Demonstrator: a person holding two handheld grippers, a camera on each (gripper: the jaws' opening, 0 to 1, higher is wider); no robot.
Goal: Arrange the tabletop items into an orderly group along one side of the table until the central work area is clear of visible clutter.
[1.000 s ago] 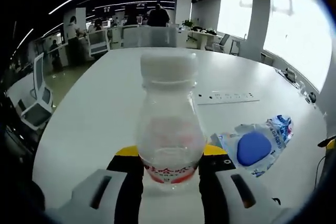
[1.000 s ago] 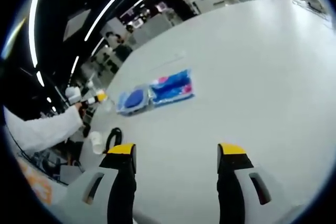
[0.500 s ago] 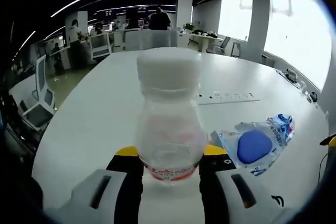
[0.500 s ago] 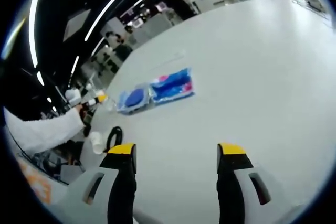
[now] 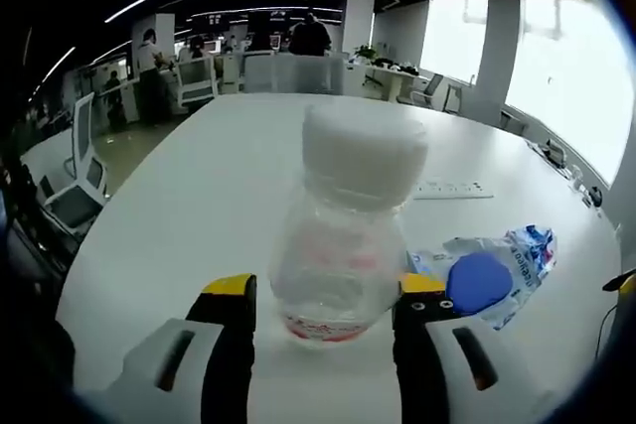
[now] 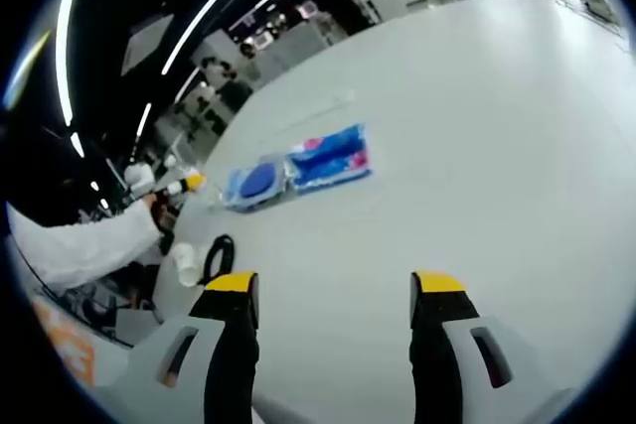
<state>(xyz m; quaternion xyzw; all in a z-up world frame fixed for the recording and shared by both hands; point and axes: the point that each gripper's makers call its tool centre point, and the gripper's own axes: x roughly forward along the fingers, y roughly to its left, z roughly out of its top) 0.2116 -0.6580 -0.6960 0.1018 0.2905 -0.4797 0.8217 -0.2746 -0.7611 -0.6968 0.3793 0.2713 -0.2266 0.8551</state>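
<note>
Left gripper view: the left gripper [image 5: 324,295] has its yellow-tipped jaws spread to either side of a clear plastic bottle [image 5: 343,230] with a white cap, centre of frame. Half a second back the jaws were pinching the bottle at its red label; now they stand wider and the bottle leans to the right, cap off-centre. Reads as a release just made, with the bottle perhaps not yet settled; whether its base sits flat on the white table [image 5: 199,206] I cannot tell. Lower right of frame, just beside the bottle: a crumpled clear wrapper with a blue round object [image 5: 479,280] in it. A white power strip [image 5: 452,189] lies further back, right of centre.

Right gripper view: the right gripper [image 6: 336,290] is spread, nothing between the jaws, hovering over bare tabletop, pose unchanged. Blue packets [image 6: 298,168] lie left of centre. Far left, a white sleeve [image 6: 84,245] reaches to the other gripper and bottle.
</note>
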